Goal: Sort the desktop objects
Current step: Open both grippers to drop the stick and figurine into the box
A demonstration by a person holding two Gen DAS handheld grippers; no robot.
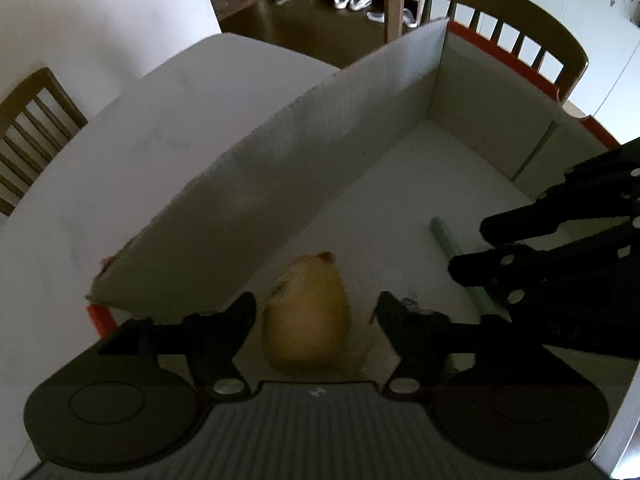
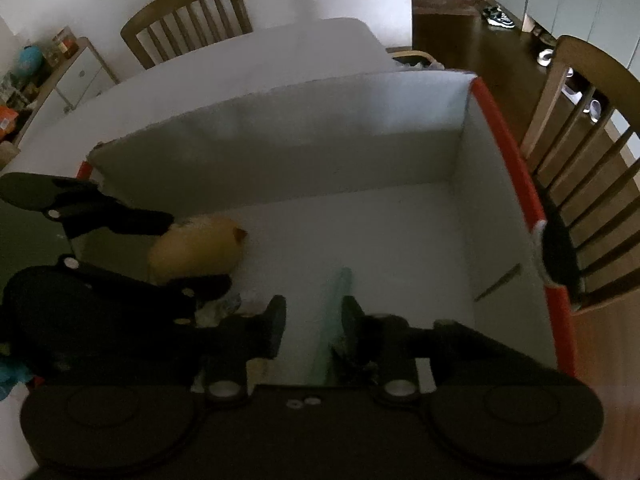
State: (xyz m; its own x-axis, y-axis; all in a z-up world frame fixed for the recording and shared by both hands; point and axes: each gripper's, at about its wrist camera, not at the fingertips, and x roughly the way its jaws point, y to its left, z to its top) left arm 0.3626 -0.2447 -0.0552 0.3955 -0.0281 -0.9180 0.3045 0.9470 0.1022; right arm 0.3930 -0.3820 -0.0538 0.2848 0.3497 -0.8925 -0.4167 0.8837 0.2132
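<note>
Both grippers reach down into a white cardboard box [image 1: 320, 140] [image 2: 280, 140] with red outer edges. A yellow soft toy [image 1: 308, 320] [image 2: 196, 252] lies on the box floor between the fingers of my left gripper [image 1: 316, 312] [image 2: 188, 252]. Its jaws are open, with a gap on the right side of the toy. A pale green tube [image 2: 336, 320] [image 1: 448, 240] lies between the fingers of my right gripper [image 2: 314, 320] [image 1: 468, 248]. It sits close to the right finger and clear of the left one, so that gripper is open too.
The box stands on a white table [image 1: 160, 120] [image 2: 280, 48] with wooden chairs [image 1: 500, 24] [image 2: 188, 16] around it. A small crumpled item [image 2: 224, 304] lies on the box floor between the grippers. A black-and-white object [image 2: 556, 252] rests on the right rim.
</note>
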